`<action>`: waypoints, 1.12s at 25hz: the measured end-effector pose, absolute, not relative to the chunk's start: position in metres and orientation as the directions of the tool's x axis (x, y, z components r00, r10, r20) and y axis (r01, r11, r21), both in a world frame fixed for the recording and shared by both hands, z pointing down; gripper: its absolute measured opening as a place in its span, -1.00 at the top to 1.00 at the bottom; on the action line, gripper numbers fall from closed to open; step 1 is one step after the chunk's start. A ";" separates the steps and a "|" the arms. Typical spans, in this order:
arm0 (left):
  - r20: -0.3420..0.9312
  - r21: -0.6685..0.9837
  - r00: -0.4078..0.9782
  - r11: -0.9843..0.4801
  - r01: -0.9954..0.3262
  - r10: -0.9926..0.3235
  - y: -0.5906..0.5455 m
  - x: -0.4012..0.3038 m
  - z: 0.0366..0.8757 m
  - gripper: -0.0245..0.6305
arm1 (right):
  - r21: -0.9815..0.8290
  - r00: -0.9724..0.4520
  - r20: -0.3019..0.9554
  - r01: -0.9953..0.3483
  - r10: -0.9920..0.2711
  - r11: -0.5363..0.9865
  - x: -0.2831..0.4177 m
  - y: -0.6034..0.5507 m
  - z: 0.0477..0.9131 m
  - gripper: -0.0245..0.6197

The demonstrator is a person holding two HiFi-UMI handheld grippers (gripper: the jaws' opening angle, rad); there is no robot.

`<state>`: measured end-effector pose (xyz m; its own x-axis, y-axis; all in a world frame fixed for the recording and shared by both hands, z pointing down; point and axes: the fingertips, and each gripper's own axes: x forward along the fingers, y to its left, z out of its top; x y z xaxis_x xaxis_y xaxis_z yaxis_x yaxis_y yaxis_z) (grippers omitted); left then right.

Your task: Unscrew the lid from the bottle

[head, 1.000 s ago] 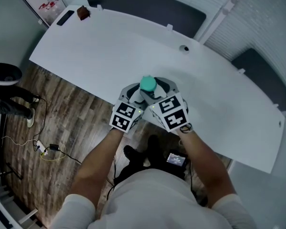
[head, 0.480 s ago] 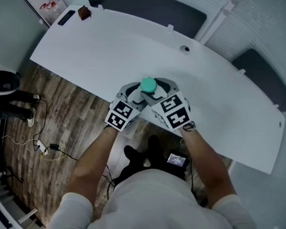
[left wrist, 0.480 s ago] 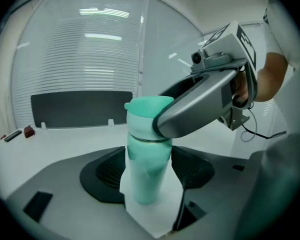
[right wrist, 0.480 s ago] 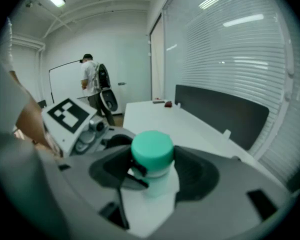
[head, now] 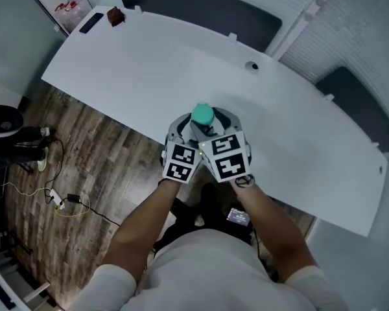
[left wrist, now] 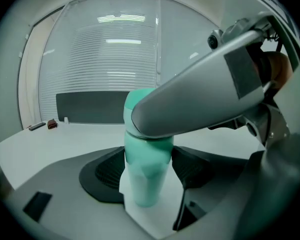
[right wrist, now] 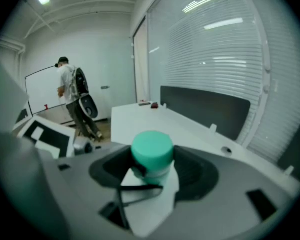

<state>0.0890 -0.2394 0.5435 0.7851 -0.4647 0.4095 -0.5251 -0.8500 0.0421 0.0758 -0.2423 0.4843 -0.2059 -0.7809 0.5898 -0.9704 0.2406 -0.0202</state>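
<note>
the two marker cubes have drawn in since a moment ago: the left one (head: 181, 162) has swung back from its outward turn at lower left of centre in the head view, and now sits just beside the right one (head: 223, 156), almost corner to corner. the teal lid (head: 201, 115) has kept its place just above them, so the hands have shifted round it, not carried it off. to me that reads as a regrip or the end of a twist stroke, with the unscrewing in hand but not finished; the lid sits on the bottle.

the left gripper (left wrist: 146, 170) has its dark pads pressed against either side of the bottle (left wrist: 142, 184), low on the pale body, bracing it. the right gripper (right wrist: 151, 166) comes over the top and pinches the lid between its pads; the contact looks snug on both sides, though the edge is a little soft in that view, so i would say gripped rather than swear to it.

the bottle stands near the front edge of the white table (head: 136, 70), centre of the head view. it is upright, its long axis vertical, the lid pointing straight up towards the head camera, with no lean that i can make out.
</note>
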 end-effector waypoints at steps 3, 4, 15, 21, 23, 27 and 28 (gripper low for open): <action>0.413 0.053 0.810 -0.877 -0.477 -0.416 -0.238 0.088 0.544 0.01 | -0.012 -0.229 0.594 -0.961 -0.771 0.276 0.075 -0.242 0.484 0.05; 0.416 0.057 0.822 -0.891 -0.451 -0.390 -0.237 0.087 0.544 0.01 | -0.008 -0.243 0.596 -0.955 -0.766 0.298 0.074 -0.241 0.485 0.05; 0.457 0.075 0.888 -0.993 -0.095 -0.051 -0.224 0.084 0.543 0.02 | -0.014 -0.405 0.614 -0.864 -0.677 0.504 0.068 -0.233 0.485 0.05; 0.422 0.004 0.870 -0.960 -0.281 -0.253 -0.230 0.080 0.539 0.01 | -0.015 -0.325 0.606 -0.917 -0.726 0.398 0.069 -0.236 0.484 0.05; 0.407 -0.001 0.848 -0.928 -0.373 -0.341 -0.230 0.079 0.542 0.01 | -0.016 -0.297 0.602 -0.932 -0.741 0.361 0.068 -0.236 0.484 0.05; 0.411 -0.005 0.806 -0.886 -0.465 -0.426 -0.234 0.084 0.548 0.01 | -0.008 -0.263 0.593 -0.947 -0.761 0.321 0.069 -0.237 0.485 0.05; 0.412 -0.003 0.805 -0.884 -0.468 -0.427 -0.235 0.085 0.549 0.00 | -0.005 -0.261 0.592 -0.947 -0.763 0.320 0.069 -0.237 0.485 0.05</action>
<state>0.0848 -0.2346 0.5490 0.8048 -0.4273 0.4119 -0.4677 -0.8839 -0.0032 0.0686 -0.2367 0.4850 -0.2607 -0.7627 0.5918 -0.9474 0.3199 -0.0051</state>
